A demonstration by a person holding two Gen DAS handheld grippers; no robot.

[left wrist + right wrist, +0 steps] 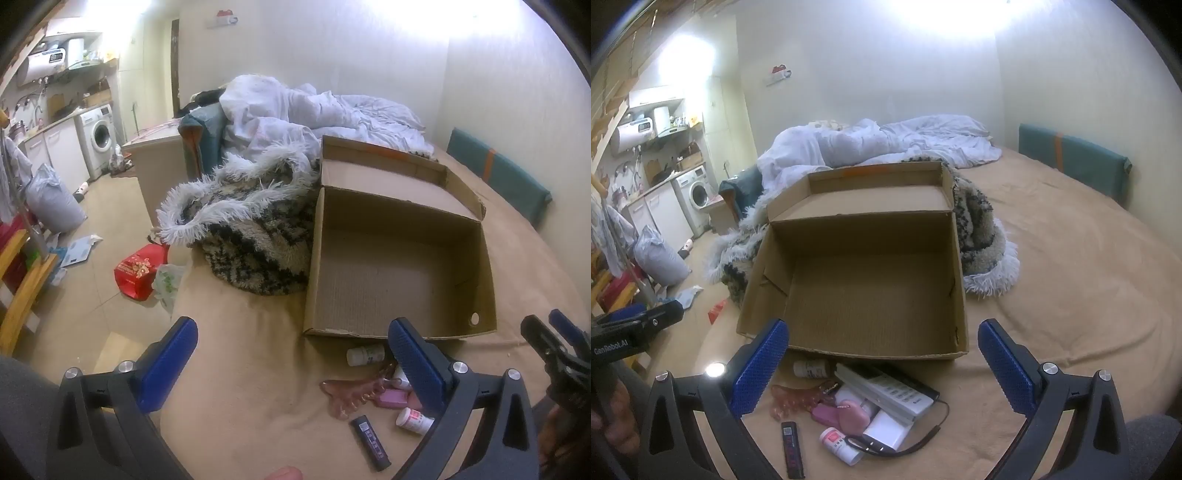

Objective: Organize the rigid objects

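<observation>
Up front, both grippers hang over a tan, felt-like bed cover (1071,258) with their jaws spread wide and nothing between the blue, dimple-textured pads. The left gripper (291,354) sits left of the clutter; the right gripper (882,354) frames it directly.

Just beyond the fingers stands an open cardboard box (864,280), rectangular, corrugated brown, its lid flap propped upright at the back and its ribbed floor bare. A round hole is punched through its near wall in the left wrist view.

The rigid objects lie in a loose pile on the cover, touching or just beside the box's near wall:
- a small white bottle (811,368) on its side against the box
- a long white remote (886,393) with a grid of buttons, resting over a flat white slab (886,430)
- a translucent pink, scalloped plastic piece (347,397)
- a pink rounded case (851,415)
- a white pill bottle (840,445) with a red label, lying tilted
- a dark rectangular lighter-shaped stick (792,452)
- a thin dark cord (923,439) looping around the slab

Behind the box slumps a shaggy black-and-white blanket (255,236) with a long white fringe, and farther back a crumpled pale duvet (879,144).
</observation>
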